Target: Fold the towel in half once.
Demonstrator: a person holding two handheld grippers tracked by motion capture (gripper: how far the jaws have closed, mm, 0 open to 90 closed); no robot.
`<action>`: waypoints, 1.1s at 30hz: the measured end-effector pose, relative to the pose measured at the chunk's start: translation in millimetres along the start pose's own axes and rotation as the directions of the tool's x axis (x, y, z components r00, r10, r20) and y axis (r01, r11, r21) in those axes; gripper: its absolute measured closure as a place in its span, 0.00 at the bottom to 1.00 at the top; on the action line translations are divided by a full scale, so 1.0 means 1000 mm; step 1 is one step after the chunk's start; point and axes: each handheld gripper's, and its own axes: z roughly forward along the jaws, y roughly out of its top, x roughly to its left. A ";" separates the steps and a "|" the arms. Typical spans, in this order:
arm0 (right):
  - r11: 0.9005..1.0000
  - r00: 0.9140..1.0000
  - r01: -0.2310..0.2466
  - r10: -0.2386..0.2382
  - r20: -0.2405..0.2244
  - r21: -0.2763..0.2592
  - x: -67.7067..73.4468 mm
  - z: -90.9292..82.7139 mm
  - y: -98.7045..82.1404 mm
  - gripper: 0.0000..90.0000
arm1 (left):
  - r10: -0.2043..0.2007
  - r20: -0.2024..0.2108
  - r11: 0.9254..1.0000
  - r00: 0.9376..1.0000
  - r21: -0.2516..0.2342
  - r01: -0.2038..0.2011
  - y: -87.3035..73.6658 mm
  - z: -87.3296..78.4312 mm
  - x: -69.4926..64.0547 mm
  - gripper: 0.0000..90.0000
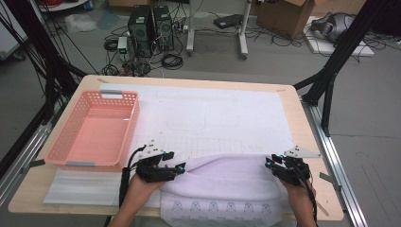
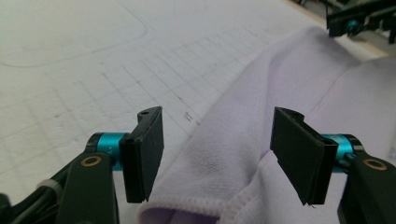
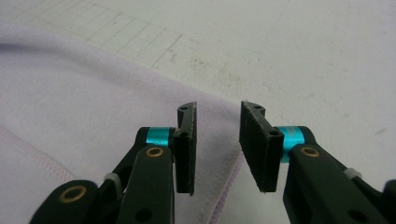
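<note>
Both grippers stood apart, clamping nothing: the left gripper [image 2: 217, 156] straddled the lilac towel's [image 1: 227, 177] folded edge, the right gripper [image 3: 217, 147] its hem. Closing shallow would probably pinch one layer, spoiling the fold.

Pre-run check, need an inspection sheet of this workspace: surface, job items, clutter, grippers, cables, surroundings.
Surface: wooden table under a white gridded mat.
Job's things: pale lilac towel folded at the near edge, patterned border hanging toward the person.
Clutter: empty pink basket at left.
Grippers: left hand-held gripper open over the towel's fold; right hand-held gripper open above the towel's hem; nothing held.
Cables: one trails from each gripper; tangled cables on the floor.
Surroundings: computer towers, cardboard box, black frame legs.
</note>
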 end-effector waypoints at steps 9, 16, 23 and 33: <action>1.000 1.000 0.001 -0.001 -0.009 -0.009 0.000 -0.004 -0.001 0.72 | -0.072 -0.218 0.997 0.973 0.025 0.079 0.008 0.019 0.026 0.45; 0.999 0.999 -0.032 0.032 0.002 -0.007 -0.008 -0.010 -0.009 0.65 | -0.079 -0.168 0.997 0.983 -0.040 0.073 0.005 -0.002 0.025 0.44; 0.998 0.999 -0.038 0.040 -0.030 0.058 -0.003 -0.005 -0.016 0.53 | -0.147 -0.080 0.989 0.986 0.021 0.149 -0.018 -0.008 0.032 0.43; 0.995 0.993 -0.066 0.073 -0.096 0.076 0.001 0.000 -0.022 0.94 | -0.071 -0.098 0.994 0.993 0.073 0.078 -0.015 0.004 0.016 0.93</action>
